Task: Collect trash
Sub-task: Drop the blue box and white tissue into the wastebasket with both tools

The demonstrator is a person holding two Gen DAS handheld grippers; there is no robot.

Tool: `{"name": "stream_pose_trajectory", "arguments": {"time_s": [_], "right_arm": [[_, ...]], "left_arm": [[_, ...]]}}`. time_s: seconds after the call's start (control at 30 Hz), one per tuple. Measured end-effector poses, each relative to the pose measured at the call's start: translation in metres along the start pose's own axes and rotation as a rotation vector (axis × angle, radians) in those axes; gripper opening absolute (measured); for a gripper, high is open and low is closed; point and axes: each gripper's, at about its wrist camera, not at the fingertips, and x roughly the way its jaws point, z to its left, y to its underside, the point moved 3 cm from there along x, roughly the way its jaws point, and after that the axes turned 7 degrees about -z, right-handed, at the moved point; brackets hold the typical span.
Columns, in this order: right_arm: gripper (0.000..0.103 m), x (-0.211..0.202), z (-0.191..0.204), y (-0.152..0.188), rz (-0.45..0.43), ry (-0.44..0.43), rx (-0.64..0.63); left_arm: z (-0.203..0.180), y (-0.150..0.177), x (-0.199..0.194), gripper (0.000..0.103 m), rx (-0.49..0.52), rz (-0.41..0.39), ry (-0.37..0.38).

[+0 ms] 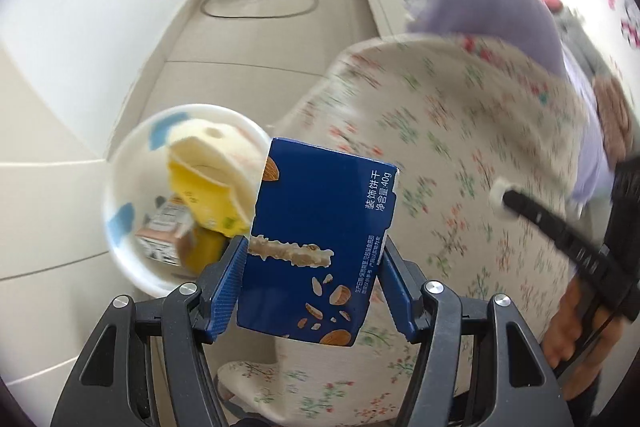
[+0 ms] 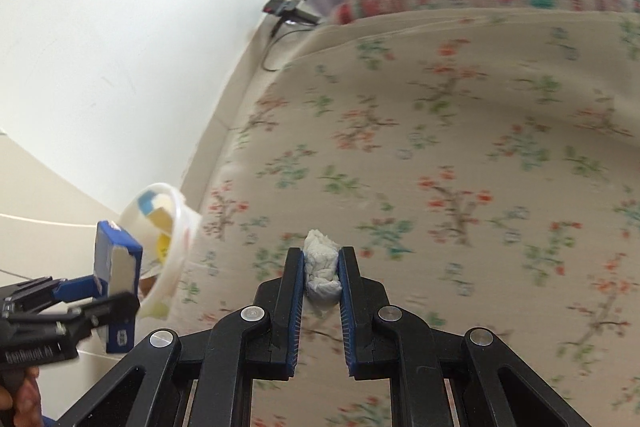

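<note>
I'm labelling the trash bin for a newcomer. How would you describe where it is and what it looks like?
Start at the bed with the floral bedspread and go to its edge, down to the pale floor. There stands the white bin, a round open tub with blue patches on its wall. It already holds a yellow carton and other packaging, unlike anything nearby.

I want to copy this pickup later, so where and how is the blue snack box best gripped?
Grip the blue snack box across its two narrow sides near the lower end, coming from below its length, as the left claw does. The flat, parallel sides give the pads a firm seat, and the upper end stays free to drop into the white bin.
</note>
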Motion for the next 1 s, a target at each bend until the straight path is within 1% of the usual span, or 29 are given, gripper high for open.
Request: {"name": "stream_pose_trajectory", "arguments": {"time_s": [0.07,0.13,0.2,0.27,0.33,0.4,0.47,0.53,0.6,0.7,0.8,0.87,1.0], "right_arm": [[0.015,0.01,0.011,0.001,0.009,-0.013,-0.003],[0.015,0.023,0.024,0.002,0.024,-0.031,-0.001],[0.015,0.036,0.036,0.003,0.039,-0.057,0.004],[0.015,0.045,0.048,0.004,0.049,-0.084,0.007],[0.015,0.057,0.064,0.004,0.059,-0.107,0.002],[0.015,0.065,0.076,0.003,0.067,-0.127,-0.006],[0.015,0.072,0.09,0.003,0.074,-0.144,-0.018],[0.015,0.078,0.101,0.003,0.079,-0.156,-0.028],[0.015,0.084,0.108,0.003,0.086,-0.163,-0.035],[0.015,0.091,0.114,0.001,0.097,-0.173,-0.043],[0.015,0.097,0.116,0.002,0.105,-0.179,-0.046],[0.015,0.104,0.118,0.003,0.116,-0.183,-0.048],[0.015,0.115,0.127,0.01,0.145,-0.192,-0.066]], "left_arm": [[0.025,-0.006,-0.001,0.066,-0.061,-0.007,-0.017],[0.056,-0.01,0.002,0.066,-0.147,0.002,-0.038],[0.08,-0.014,0.006,0.066,-0.218,0.006,-0.049],[0.094,-0.018,0.011,0.066,-0.259,0.005,-0.067],[0.098,-0.018,0.018,0.066,-0.274,0.017,-0.071],[0.093,-0.019,0.029,0.068,-0.277,0.048,-0.053],[0.09,-0.02,0.035,0.069,-0.29,0.058,-0.043],[0.09,-0.023,0.033,0.072,-0.304,0.036,-0.052],[0.094,-0.028,0.025,0.078,-0.315,0.0,-0.068],[0.101,-0.031,0.015,0.079,-0.348,-0.03,-0.069],[0.106,-0.029,0.01,0.079,-0.379,-0.029,-0.058],[0.112,-0.027,0.007,0.079,-0.398,-0.022,-0.073],[0.128,-0.021,0.003,0.079,-0.437,-0.008,-0.147]]}}
